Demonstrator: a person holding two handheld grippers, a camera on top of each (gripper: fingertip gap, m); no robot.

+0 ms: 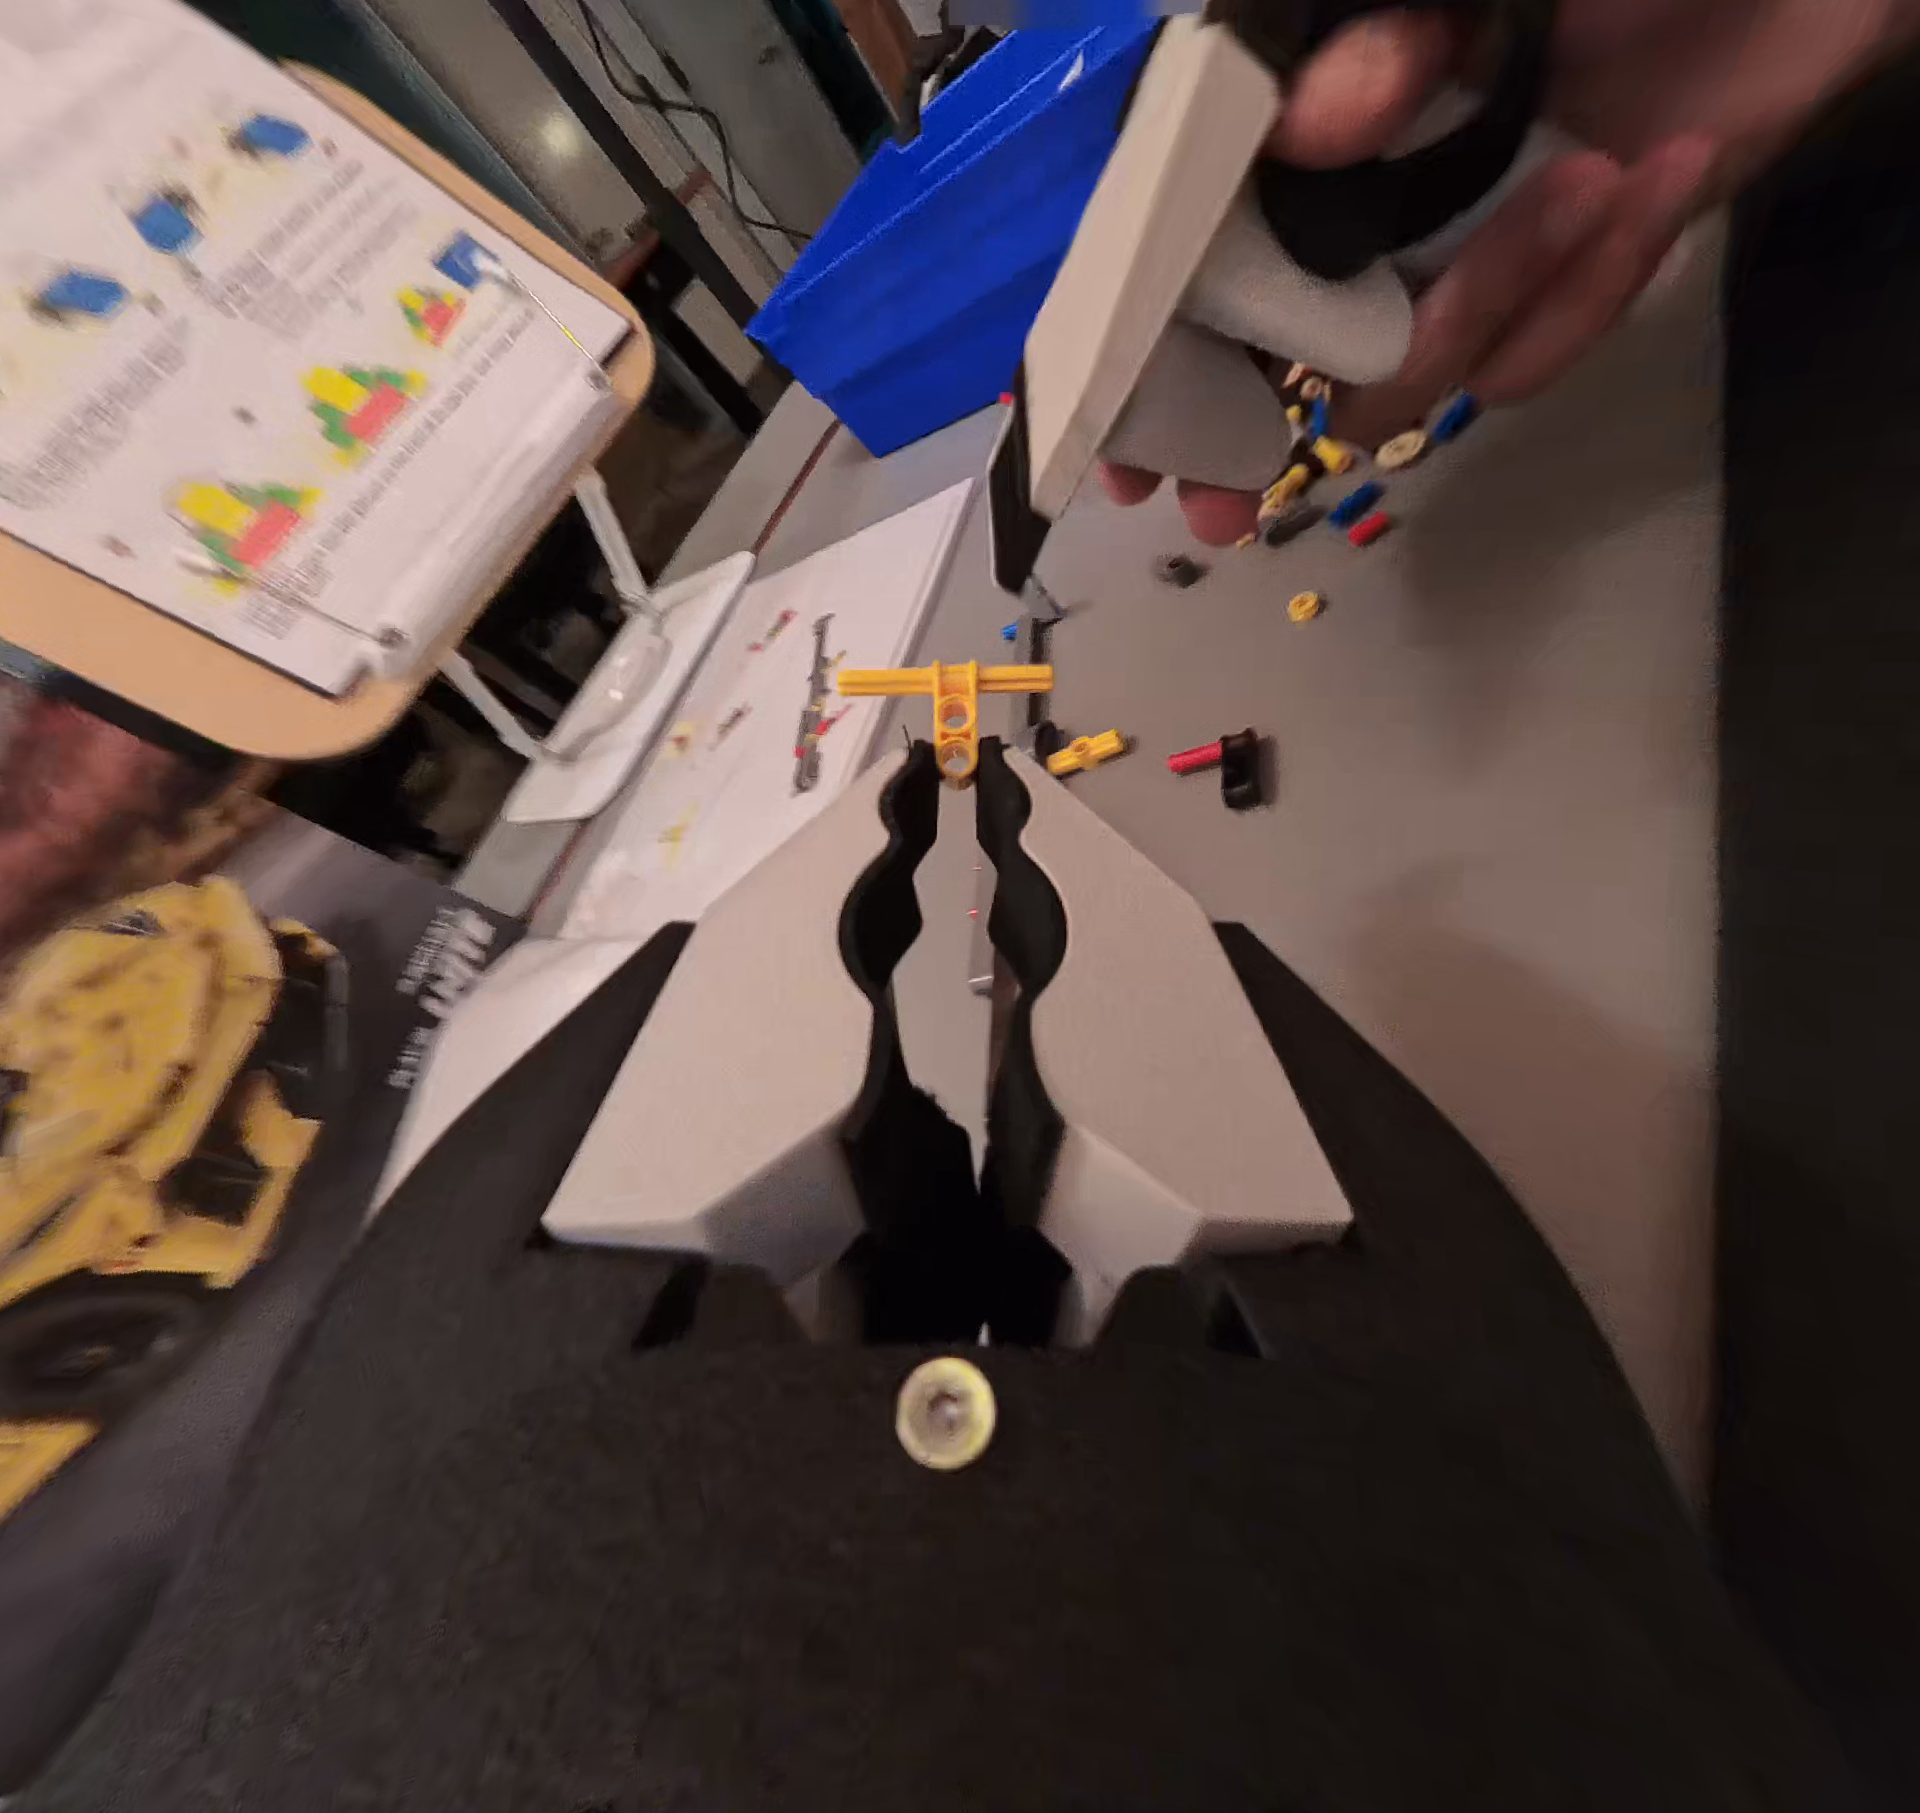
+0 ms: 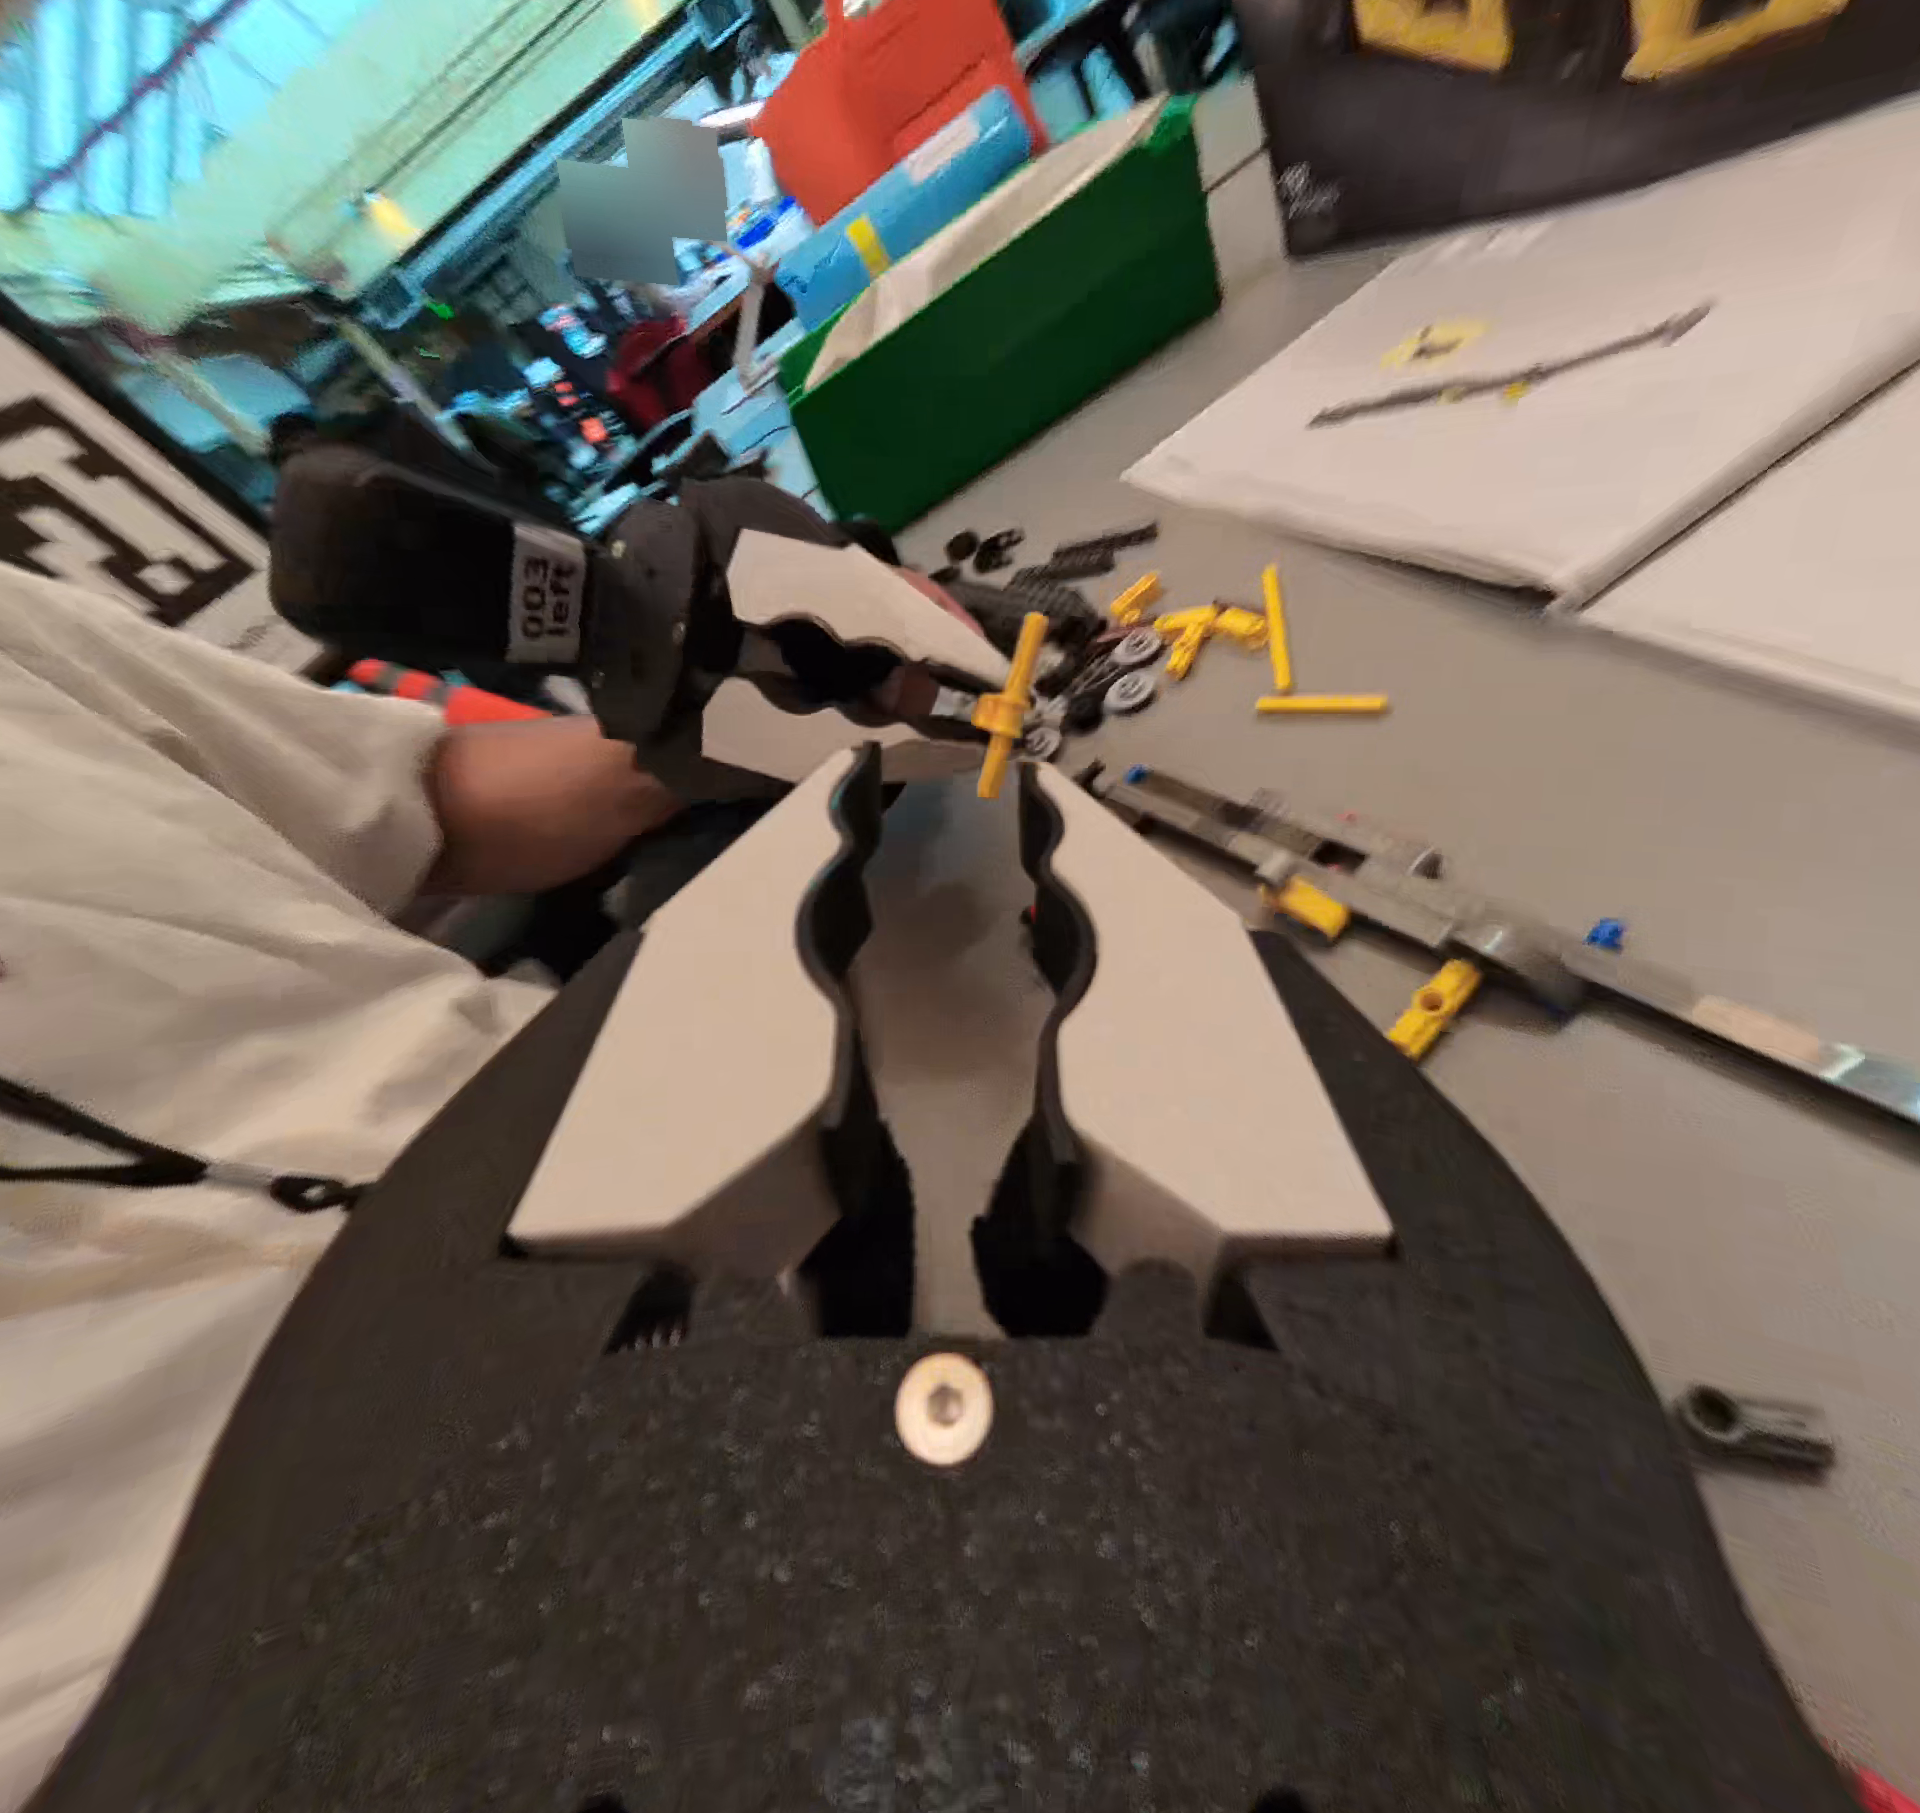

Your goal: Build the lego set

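Observation:
My left gripper (image 1: 956,761) is shut on a yellow connector (image 1: 956,724) that has a yellow axle (image 1: 894,683) pushed crosswise through its top, and holds it above the grey table. In the right wrist view the same left gripper (image 2: 966,714) comes in from the left with that yellow piece (image 2: 1003,709) at its tip. My right gripper (image 2: 945,766) is open and empty, its tips just short of the yellow piece. A long grey beam assembly (image 2: 1455,911) lies on the table to the right.
Loose yellow axles (image 2: 1320,703) and a pile of small parts (image 2: 1132,662) lie beyond the grippers. A red pin with a black connector (image 1: 1226,761) lies on the table. An instruction booklet (image 1: 260,309) stands left, a blue bin (image 1: 935,257) behind, and a green bin (image 2: 1018,350) and the set's box (image 2: 1558,101) are farther off. About 4 cm separates my left fingertips from my right.

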